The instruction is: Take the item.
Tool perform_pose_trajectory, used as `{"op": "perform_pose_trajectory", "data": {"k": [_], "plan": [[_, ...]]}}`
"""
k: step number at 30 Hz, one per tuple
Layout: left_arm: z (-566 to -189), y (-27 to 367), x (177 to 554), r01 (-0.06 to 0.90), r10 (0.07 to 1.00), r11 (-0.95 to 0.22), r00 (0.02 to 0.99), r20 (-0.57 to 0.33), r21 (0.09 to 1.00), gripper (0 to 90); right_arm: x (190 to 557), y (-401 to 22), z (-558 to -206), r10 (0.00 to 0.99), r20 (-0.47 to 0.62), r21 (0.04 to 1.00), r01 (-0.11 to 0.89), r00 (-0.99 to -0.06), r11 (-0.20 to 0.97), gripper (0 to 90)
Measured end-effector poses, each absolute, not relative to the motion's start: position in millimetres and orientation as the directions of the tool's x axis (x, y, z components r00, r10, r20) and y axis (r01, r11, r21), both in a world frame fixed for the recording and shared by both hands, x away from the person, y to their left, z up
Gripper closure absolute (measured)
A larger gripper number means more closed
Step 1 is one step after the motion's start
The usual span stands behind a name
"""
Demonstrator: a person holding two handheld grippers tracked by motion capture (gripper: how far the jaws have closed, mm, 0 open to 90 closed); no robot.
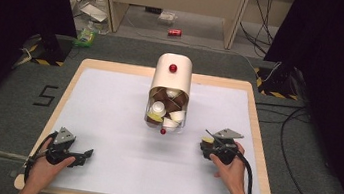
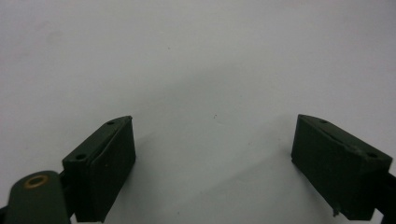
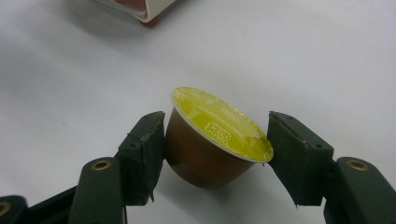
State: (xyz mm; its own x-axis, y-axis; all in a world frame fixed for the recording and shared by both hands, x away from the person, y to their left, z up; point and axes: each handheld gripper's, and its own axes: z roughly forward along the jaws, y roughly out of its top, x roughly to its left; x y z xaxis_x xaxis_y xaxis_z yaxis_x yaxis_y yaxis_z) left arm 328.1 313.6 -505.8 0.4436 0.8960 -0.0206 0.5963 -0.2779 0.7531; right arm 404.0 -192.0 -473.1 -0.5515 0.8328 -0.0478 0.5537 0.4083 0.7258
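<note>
My right gripper (image 3: pixel 215 140) is shut on a brown coffee capsule (image 3: pixel 205 144) with a yellow-green foil lid, held tilted just above the white table sheet. In the high view the same right gripper (image 1: pixel 211 145) sits at the right of the table, the capsule (image 1: pixel 208 140) showing at its tip. A cream capsule holder (image 1: pixel 171 77) with red knobs lies on its side at the table's middle, several brown and white capsules (image 1: pixel 166 109) in its open end. At the table's front left, my left gripper (image 1: pixel 82 156) rests low, and its own view shows that gripper (image 2: pixel 212 154) open with nothing between its jaws.
The white sheet (image 1: pixel 116 120) covers a wooden table (image 1: pixel 255 138). A corner of the holder (image 3: pixel 144 11) shows at the top of the right gripper view. Black cables trail on the floor to the right, and a red can (image 1: pixel 174 33) lies beyond the table.
</note>
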Motion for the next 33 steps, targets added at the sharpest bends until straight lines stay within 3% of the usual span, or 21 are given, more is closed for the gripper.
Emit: {"op": "perform_pose_trajectory", "data": {"k": [7, 17, 33], "plan": [[-505.8, 313.6, 328.0, 0.596, 0.896, -0.278, 0.444, -0.02, 0.753, 12.9, 404.9, -188.7, -476.2, 0.826, -0.043, 0.725, 0.551, -0.562, 0.412, 37.7], [-505.8, 313.5, 328.0, 0.596, 0.896, -0.278, 0.443, -0.02, 0.753, 12.9, 402.1, -191.7, -469.4, 0.828, -0.02, 0.742, 0.547, -0.56, 0.388, 23.7], [-505.8, 313.6, 328.1, 0.597, 0.896, -0.278, 0.444, -0.021, 0.753, 12.9, 389.7, -196.5, -458.9, 0.819, -0.005, 0.752, 0.538, -0.573, 0.381, 21.5]]}}
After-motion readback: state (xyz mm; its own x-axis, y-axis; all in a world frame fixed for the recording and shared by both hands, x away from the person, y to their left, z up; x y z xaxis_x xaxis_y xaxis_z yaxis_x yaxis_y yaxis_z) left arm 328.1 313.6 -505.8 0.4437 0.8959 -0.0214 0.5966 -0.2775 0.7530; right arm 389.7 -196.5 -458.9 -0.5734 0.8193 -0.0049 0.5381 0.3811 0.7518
